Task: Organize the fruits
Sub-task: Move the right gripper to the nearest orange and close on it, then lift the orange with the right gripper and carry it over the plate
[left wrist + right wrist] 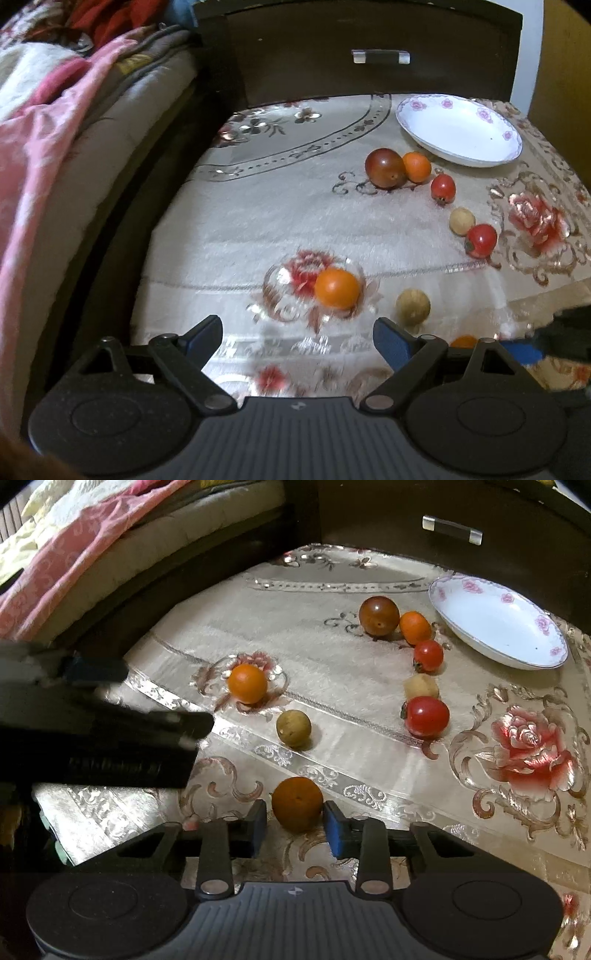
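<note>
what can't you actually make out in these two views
- Right gripper: right wrist view, pads flank the dull orange fruit; contact unclear.
- Same fruit, left wrist view: only a sliver shows behind the left gripper's finger.
- Pale fruit: right wrist view, partly hidden by the red tomato.
- Tablecloth pattern: left wrist view, motion-blurred.

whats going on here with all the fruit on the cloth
A person is working two handheld claws over a flowered tablecloth scattered with small fruits. The right claw straddles a dull orange fruit, its pads at either side; contact is unclear. The left claw is wide open and holds nothing, facing a bright orange fruit. The white plate at the back holds no fruit yet.
</note>
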Demonstrator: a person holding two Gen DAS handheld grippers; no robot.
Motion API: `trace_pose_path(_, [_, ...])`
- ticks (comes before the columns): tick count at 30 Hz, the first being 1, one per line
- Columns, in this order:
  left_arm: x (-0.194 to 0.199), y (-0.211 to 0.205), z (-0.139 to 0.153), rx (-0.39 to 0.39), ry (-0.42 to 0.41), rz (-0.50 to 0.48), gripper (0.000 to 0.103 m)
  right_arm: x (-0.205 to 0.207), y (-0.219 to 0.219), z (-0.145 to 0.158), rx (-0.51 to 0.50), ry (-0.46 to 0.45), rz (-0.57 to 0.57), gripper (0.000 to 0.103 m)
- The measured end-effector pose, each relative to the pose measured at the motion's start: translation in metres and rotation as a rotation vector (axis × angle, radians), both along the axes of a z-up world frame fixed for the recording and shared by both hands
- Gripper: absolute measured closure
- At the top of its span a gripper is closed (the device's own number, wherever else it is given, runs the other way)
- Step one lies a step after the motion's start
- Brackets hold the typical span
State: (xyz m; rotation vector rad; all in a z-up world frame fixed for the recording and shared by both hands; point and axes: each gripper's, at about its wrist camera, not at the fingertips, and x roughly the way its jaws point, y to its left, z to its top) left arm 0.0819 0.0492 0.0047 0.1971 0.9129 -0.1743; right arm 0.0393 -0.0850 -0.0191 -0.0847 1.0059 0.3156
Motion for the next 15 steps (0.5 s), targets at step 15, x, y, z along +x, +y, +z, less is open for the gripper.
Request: trace_pose_path(15, [0.036, -0.020, -0.028, -0.006, 0.070, -0.091, 0.042, 0.006, -0.024, 0.002, 0.064, 0.035, -0.087, 0.080])
